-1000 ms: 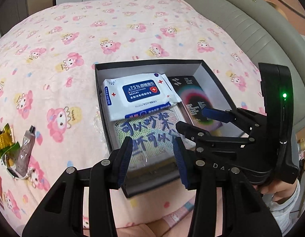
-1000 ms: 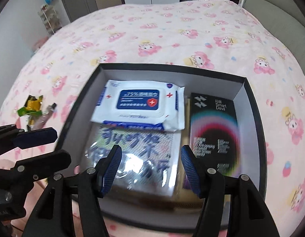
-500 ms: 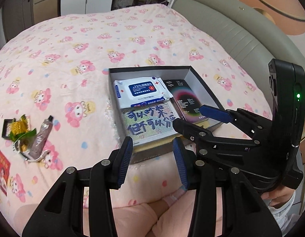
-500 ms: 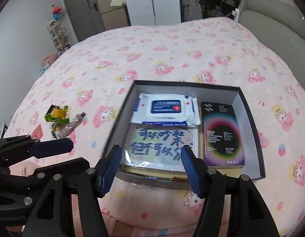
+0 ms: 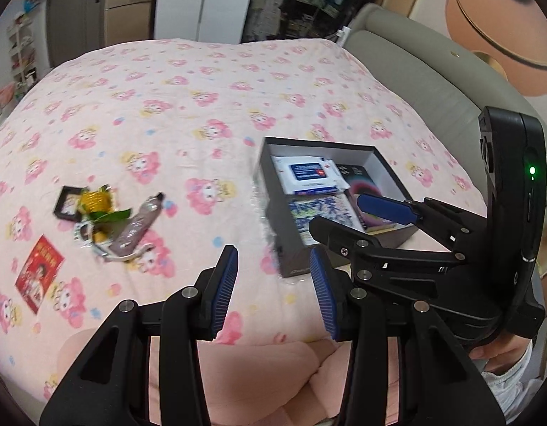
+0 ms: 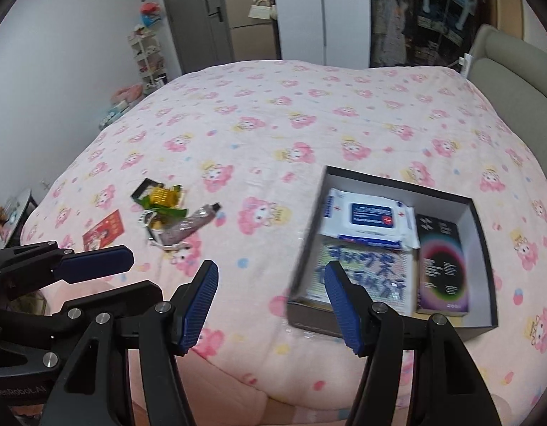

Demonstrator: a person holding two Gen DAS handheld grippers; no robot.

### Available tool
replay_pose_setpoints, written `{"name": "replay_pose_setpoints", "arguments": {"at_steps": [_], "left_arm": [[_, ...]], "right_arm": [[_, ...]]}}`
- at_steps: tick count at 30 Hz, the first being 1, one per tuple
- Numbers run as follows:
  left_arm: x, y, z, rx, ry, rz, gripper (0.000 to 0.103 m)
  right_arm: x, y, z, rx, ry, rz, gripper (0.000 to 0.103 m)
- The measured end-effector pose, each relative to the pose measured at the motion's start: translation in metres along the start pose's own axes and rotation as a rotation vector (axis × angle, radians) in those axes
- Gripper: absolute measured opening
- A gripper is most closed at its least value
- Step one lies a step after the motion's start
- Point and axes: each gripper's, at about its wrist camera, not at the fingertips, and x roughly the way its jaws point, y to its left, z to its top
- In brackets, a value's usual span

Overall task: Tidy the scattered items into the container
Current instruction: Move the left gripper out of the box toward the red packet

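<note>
**Box half packed, little pile on the bed not picked up yet**

So here we've got both claws up over the near edge of the bed (image 6: 309, 113), each spread wide with nothing between the fingers. The left gripper (image 5: 273, 284) and the right gripper (image 6: 270, 301) sit side by side, right one just to the right of ours in the left wrist view.

The black box (image 6: 481, 245) is on the right side of the quilt and holds a wipes pack (image 6: 371, 218) at the far end, a scribbled-on packet (image 6: 365, 277) nearer us, and a dark carton (image 6: 442, 266) along its right wall.

Well apart to the left lies the loose stuff: a tube (image 6: 190, 227), a yellow-green wrapper (image 6: 163, 197) touching it, and a red card (image 6: 103, 230) nearer the left edge.
</note>
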Motion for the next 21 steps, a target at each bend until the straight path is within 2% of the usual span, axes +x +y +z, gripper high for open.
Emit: {"name": "replay_pose_setpoints", "arguments": {"at_steps": [8, 13, 21], "left_arm": [[-0.035, 0.073, -0.018, -0.112, -0.047, 0.052, 0.043], [-0.056, 0.123, -0.034, -0.181, -0.079, 0.11, 0.043], [-0.075, 0.203, -0.069, -0.36, -0.12, 0.165, 0.042]], "right_arm": [[0.019, 0.066, 0.018, -0.093, 0.009, 0.06, 0.059], [0.035, 0.115, 0.03, -0.162, 0.023, 0.113, 0.059], [0.075, 0.201, 0.041, -0.292, 0.078, 0.223, 0.059]]}}
